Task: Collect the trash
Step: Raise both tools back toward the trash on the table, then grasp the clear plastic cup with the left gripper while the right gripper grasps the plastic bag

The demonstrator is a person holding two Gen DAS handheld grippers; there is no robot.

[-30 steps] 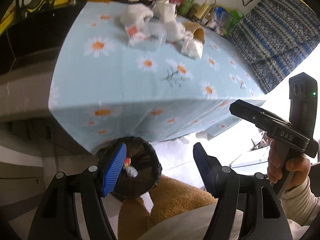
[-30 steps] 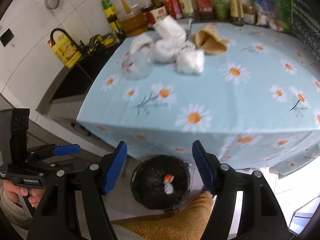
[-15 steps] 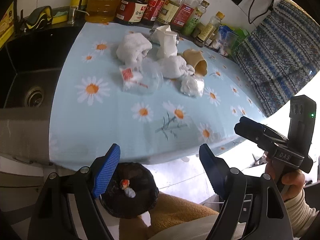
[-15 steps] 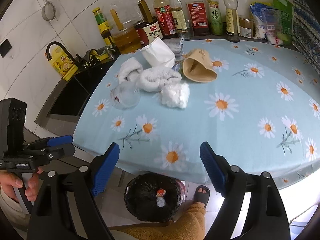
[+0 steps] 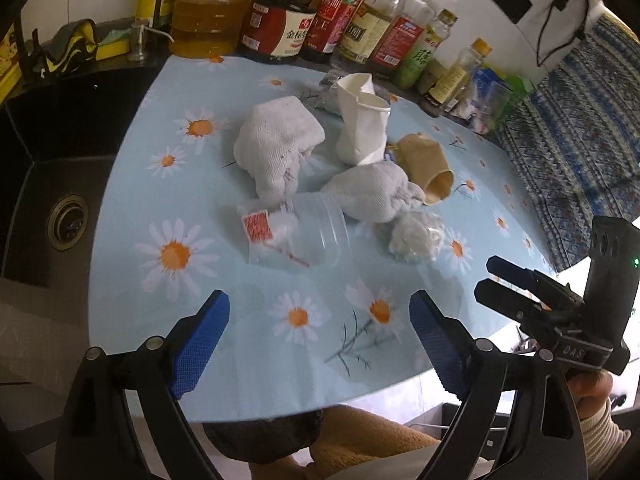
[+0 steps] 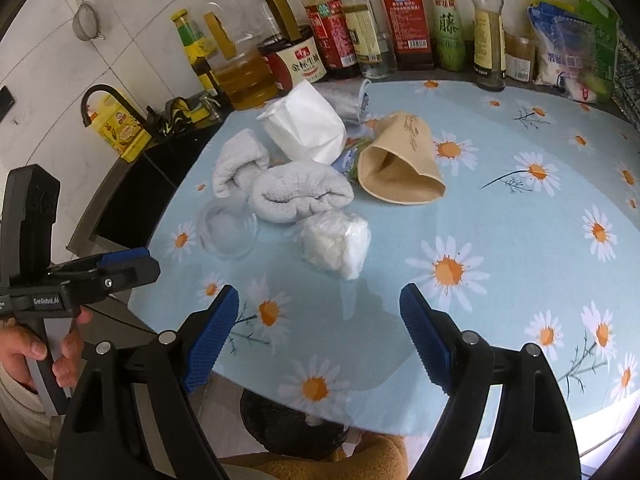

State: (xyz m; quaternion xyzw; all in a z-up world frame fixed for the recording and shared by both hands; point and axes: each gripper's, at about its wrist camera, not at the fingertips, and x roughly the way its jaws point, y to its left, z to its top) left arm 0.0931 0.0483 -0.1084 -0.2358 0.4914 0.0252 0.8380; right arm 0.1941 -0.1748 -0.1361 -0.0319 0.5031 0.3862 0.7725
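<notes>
With both grippers empty, left gripper (image 5: 316, 338) jaws opening, right gripper (image 6: 320, 334) wide, I'm reaching for the clear plastic cup (image 5: 308, 236) next.

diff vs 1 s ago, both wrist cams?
Both claws came off the black bin and up over the table, toward the trash pile. The left claw is opening, nothing between its pads; the right claw widened and is empty too. Nothing taken or let go. The clear cup, white paper cup and rags have not moved.
</notes>
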